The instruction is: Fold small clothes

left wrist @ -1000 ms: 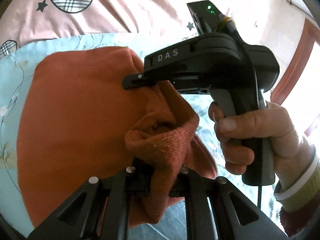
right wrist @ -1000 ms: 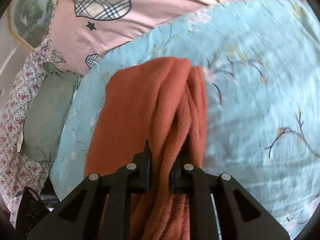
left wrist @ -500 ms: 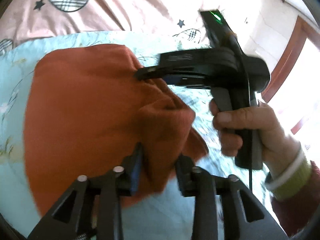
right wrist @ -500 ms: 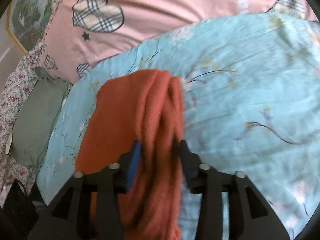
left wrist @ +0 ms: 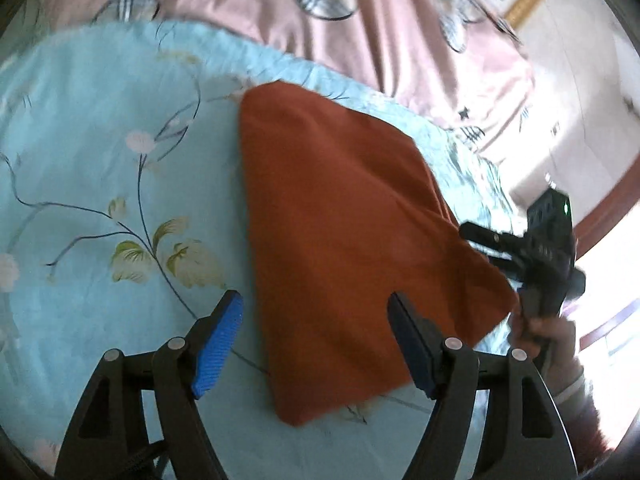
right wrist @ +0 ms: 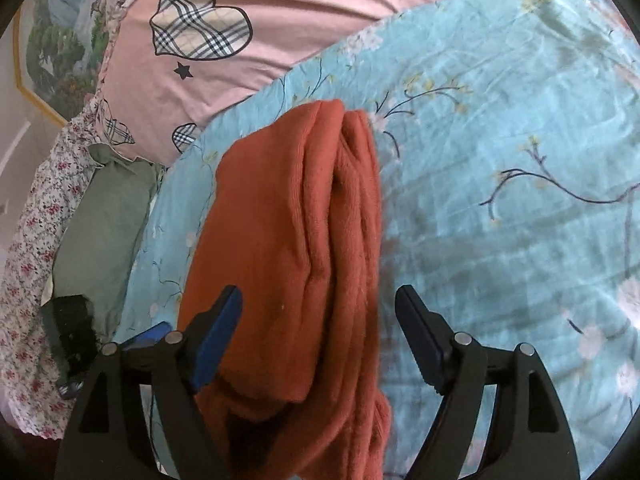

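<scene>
Left wrist view shows the rust-orange knit garment [left wrist: 352, 248] lying folded on the pale blue floral sheet [left wrist: 100, 168], with the left gripper [left wrist: 316, 344] hanging over its near end, jaws spread wide and just opened, cloth under the gap but neither blue pad pressing on it. Off to the right a hand [left wrist: 544, 332] holds the right gripper [left wrist: 486, 246] at the garment's far corner. From the right wrist view, the right gripper [right wrist: 318, 334] also stands spread, having just opened, with the thick stacked edge of the garment [right wrist: 288, 264] lying loose between the pads. Both tools look to have let go, so the step in hand seems to be the release after a fold. To do it well I'd back each gripper straight away along its own line, pads clear of the knit so nothing snags and drags the top layer, then check that the layered edges sit flush. In the right wrist view the bundle's long axis runs from the gripper away towards the pink quilt [right wrist: 320, 20], narrowing at that far end, folded edges on its right side. A green cloth [right wrist: 104, 232] lies well apart on the left.
</scene>
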`<state>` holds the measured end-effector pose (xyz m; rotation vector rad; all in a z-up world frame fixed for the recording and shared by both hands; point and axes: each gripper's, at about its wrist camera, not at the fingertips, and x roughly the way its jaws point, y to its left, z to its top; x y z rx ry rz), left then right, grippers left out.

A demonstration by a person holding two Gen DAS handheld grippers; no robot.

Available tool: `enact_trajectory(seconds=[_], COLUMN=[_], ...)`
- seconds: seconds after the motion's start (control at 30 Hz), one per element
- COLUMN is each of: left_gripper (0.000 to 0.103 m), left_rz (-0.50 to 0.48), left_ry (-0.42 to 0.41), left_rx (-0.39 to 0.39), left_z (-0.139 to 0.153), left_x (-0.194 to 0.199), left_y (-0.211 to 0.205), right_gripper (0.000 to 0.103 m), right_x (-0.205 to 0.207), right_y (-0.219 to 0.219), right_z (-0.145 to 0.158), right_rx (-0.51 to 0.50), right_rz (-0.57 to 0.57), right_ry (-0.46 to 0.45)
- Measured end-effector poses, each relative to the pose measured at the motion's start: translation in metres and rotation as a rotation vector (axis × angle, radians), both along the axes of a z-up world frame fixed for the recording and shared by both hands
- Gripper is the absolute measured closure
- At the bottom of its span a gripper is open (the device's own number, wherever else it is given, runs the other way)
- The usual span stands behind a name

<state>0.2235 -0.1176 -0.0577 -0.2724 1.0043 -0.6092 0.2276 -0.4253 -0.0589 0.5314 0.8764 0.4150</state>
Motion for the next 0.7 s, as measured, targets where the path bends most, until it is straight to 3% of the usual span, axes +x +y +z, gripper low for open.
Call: enact_trajectory(seconds=[0.17, 0.27, 0.3, 0.37, 0.43, 0.53, 0.7], left_gripper=[0.028, 0.030, 0.032, 0.051, 0.069, 0.078, 0.079], left_rz=[-0.018, -0.024, -0.033, -0.054, -0.072, -0.095, -0.087], left_ry=[0.110, 0.124, 0.121, 0.129, 0.117, 0.065, -0.034], left_rx=[-0.035, -0.053, -0.052, -0.029, -0.005, -0.013, 0.008], left_z=[-0.031, -0.041, -0.042, -0.047, -0.049, -0.034, 0.007], left_x=[0.035, 0.050, 0.053, 0.060, 0.061, 0.050, 0.012], left_y=[-0.009, -0.017, -0.021, -0.030, -0.035, -0.030, -0.001], right_gripper=[0.024, 0.025, 0.029, 0.060, 0.069, 0.075, 0.077], right_x=[0.019, 0.027, 0.028, 0.031, 0.030, 0.017, -0.018], right_y=[0.002, 0.007, 0.009, 0.017, 0.023, 0.034, 0.081], right_z=[-0.010, -0.017, -0.019, -0.023, -0.022, -0.007, 0.013], right_rx=[0.016, 0.041, 0.048, 0.039, 0.046, 0.041, 0.094], right_rz=[0.015, 0.031, 0.036, 0.045, 0.040, 0.025, 0.116], right_ry=[0.034, 0.054, 0.058, 0.085, 0.090, 0.053, -0.018])
